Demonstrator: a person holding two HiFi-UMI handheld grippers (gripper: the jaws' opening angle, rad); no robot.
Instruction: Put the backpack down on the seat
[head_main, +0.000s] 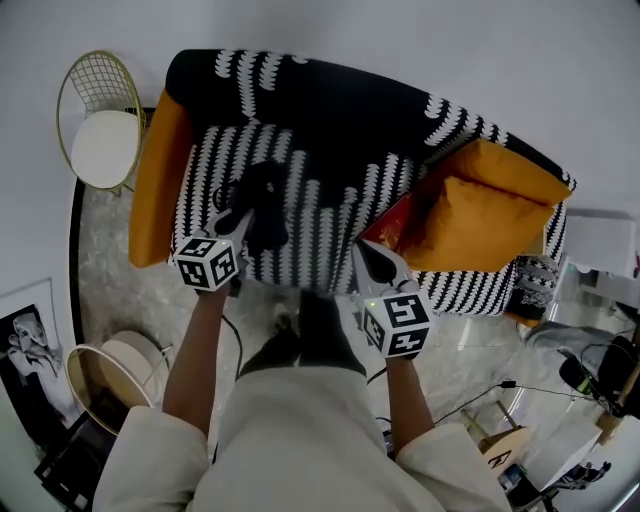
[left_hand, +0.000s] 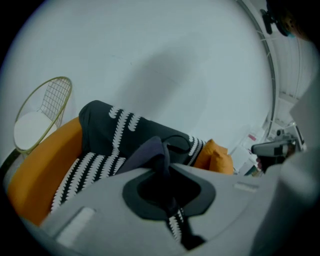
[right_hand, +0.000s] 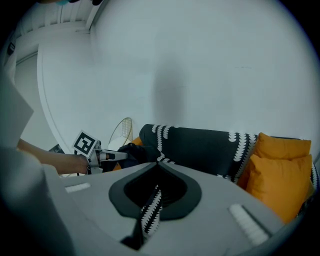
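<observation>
A small dark backpack (head_main: 262, 200) hangs just over the left part of the sofa seat (head_main: 320, 215), which is covered in a black-and-white pattern. My left gripper (head_main: 243, 212) is shut on the bag's top strap; in the left gripper view dark fabric (left_hand: 146, 152) bunches between the closed jaws of the left gripper (left_hand: 164, 169). My right gripper (head_main: 363, 247) hovers at the seat's front edge, shut with nothing in it. In the right gripper view the right gripper (right_hand: 159, 161) has its tips touching, and the backpack (right_hand: 131, 151) and left gripper (right_hand: 108, 156) show to the left.
Two orange cushions (head_main: 490, 205) fill the sofa's right end, and an orange armrest (head_main: 155, 180) bounds the left. A gold wire chair (head_main: 100, 130) stands at the far left. A round basket (head_main: 105, 375) and cables lie on the marble floor beside the person's legs.
</observation>
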